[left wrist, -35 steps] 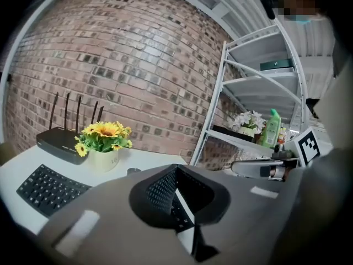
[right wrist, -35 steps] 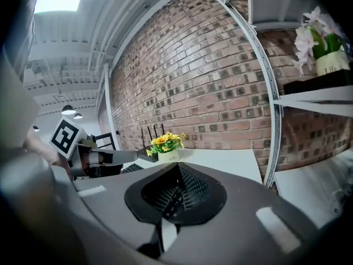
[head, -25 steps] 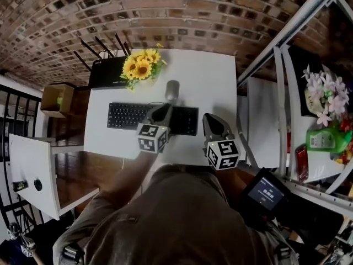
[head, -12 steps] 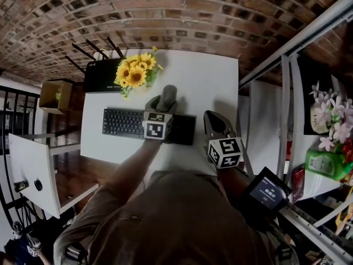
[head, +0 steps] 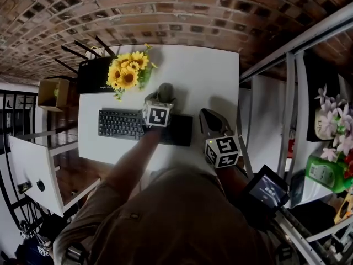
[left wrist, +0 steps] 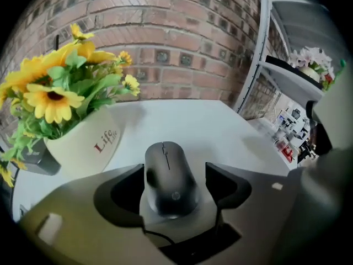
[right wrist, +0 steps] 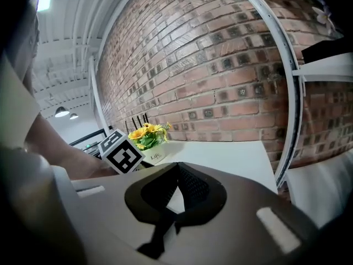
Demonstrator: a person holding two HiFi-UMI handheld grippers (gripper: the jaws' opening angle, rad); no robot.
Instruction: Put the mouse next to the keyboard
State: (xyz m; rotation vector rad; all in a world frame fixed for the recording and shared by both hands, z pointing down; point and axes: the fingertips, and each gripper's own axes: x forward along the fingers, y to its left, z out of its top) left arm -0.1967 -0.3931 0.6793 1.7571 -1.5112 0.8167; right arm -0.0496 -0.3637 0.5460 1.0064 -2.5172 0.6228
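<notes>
The mouse (head: 165,89) lies beyond the keyboard (head: 118,124) (near the sunflowers (head: 127,73)) on the table (head: 209,76).

Dark grey mouse (left wrist: 165,178) and black keyboard (head: 124,125) on a plain white table (head: 209,76), red-brown brick wall (head: 165,10) behind. Sunflowers (left wrist: 52,87) are bright yellow with green leaves, in a cream pot (left wrist: 83,148) with red "Life" lettering. The left gripper (head: 164,96) is grey, its cube all black-and-white squares.

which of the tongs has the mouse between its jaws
The left tongs: its jaws, just opened, flank the grey mouse without pressing it; the right tongs are shut on nothing.
</notes>
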